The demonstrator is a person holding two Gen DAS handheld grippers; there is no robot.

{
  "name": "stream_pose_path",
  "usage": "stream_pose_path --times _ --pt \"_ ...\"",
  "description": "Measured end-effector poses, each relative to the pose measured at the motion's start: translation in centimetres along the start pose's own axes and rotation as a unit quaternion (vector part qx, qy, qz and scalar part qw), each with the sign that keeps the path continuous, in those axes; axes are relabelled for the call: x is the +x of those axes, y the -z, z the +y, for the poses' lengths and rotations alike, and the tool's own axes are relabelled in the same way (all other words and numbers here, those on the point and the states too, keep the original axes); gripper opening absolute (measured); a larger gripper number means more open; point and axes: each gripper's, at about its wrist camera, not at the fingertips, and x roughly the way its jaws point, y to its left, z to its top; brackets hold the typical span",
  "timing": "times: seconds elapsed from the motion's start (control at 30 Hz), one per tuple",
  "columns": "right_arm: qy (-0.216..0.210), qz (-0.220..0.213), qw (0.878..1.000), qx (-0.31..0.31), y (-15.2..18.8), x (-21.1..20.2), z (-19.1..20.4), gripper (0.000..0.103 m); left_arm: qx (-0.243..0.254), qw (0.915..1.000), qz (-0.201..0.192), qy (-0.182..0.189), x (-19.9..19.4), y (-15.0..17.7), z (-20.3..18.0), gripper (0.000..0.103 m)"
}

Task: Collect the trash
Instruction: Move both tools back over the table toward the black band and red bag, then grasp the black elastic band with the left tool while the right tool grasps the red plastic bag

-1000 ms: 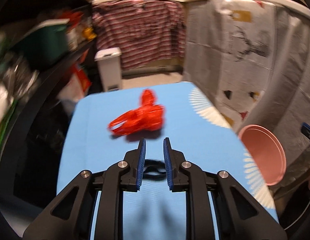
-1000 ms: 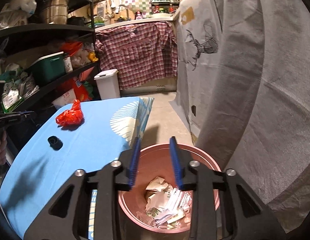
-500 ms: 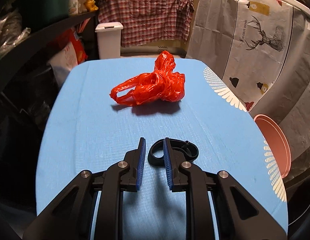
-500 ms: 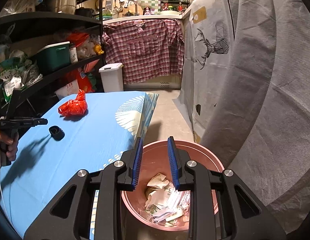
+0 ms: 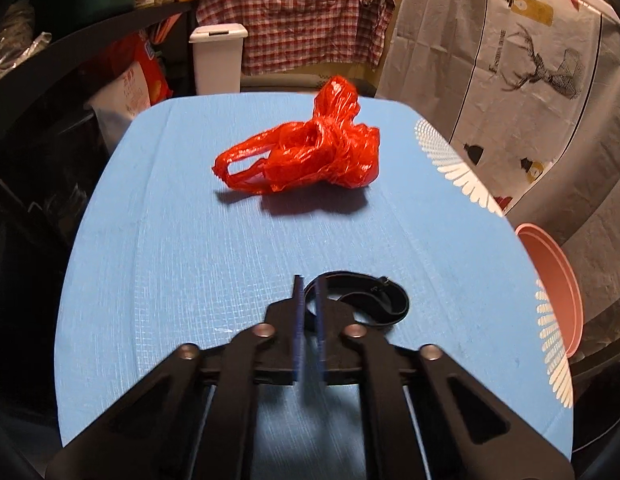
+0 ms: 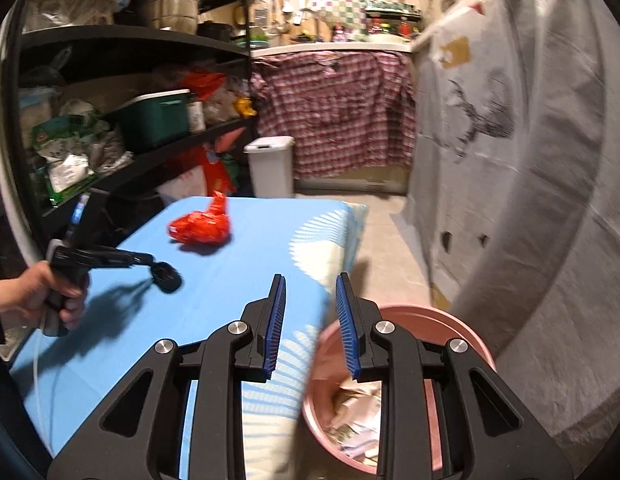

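Counting the loose pieces on the light-blue cloth-covered table [image 5: 157,248] gives two: one crumpled red plastic bag [image 5: 305,156] toward twelve o'clock of the left wrist view, and one black looped strap [image 5: 366,300] near its centre. The left gripper [image 5: 308,284] has just been closing, and its blue pads now pinch the left end of that black loop, with the strap's rim showing between them and the rest curling out toward three o'clock. In the right wrist view, the same gripper appears at nine o'clock, gripped by one bare hand [image 6: 49,292], its tips meeting the strap above the cloth. The right gripper [image 6: 310,280] stands part spread with nothing between its pads, hovering over the table edge and one round pink plastic bin [image 6: 462,320] at five o'clock, which holds crumpled paper scraps [image 6: 358,408] too jumbled and blurred to count. The bin is cut off by the gripper body and the frame edge. One white lidded pedal bin [image 6: 269,164] stands on the floor beyond the table.
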Motion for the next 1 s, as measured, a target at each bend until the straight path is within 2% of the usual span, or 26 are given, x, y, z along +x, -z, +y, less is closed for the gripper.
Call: stream_pose_path --times 0.23,0.4,0.47,0.5,0.53,0.57,0.77,0.8,0.9,1.0 --pt "-0.05 -0.001 0.998 -0.03 -3.3 3.0 5.1 0.027 -0.023 0.9995 -0.019 -0.003 -1.4 -0.3 1.4 0.0" --pt "-0.075 0.015 0.996 -0.045 -4.4 6.7 8.4 0.027 -0.02 0.9993 -0.014 0.028 -1.6 0.1 1.5 0.001" --pt "-0.081 0.023 0.995 -0.049 -4.6 8.0 9.3 0.027 -0.022 0.9992 -0.01 0.032 -1.3 0.1 1.4 0.009" --pt "-0.083 0.028 0.995 -0.051 -4.7 8.6 9.7 0.027 -0.02 0.9993 -0.01 0.028 -1.2 0.0 1.2 0.021" --pt "-0.084 0.031 0.995 -0.052 -4.6 9.1 9.8 0.027 -0.017 0.9994 -0.014 0.026 -1.1 0.0 1.0 0.026" --pt "-0.085 0.035 0.994 -0.053 -4.7 9.8 10.2 0.027 -0.014 0.9995 -0.014 0.026 -1.0 0.0 0.9 0.026" --pt "-0.095 0.05 0.993 -0.047 -5.0 12.5 10.6 0.027 -0.011 0.9998 0.008 0.016 0.5 0.3 1.0 0.026" --pt "-0.099 0.054 0.993 -0.045 -5.0 13.2 10.8 0.028 -0.013 0.9996 0.011 0.02 0.7 0.4 1.1 0.024" --pt "-0.106 0.063 0.991 -0.043 -5.0 14.8 11.1 0.031 -0.008 0.9994 0.016 0.031 1.0 0.5 1.0 0.007" --pt "-0.112 0.072 0.99 -0.045 -5.1 16.4 11.7 0.033 -0.007 0.9997 0.016 0.019 0.7 0.3 1.2 0.003"
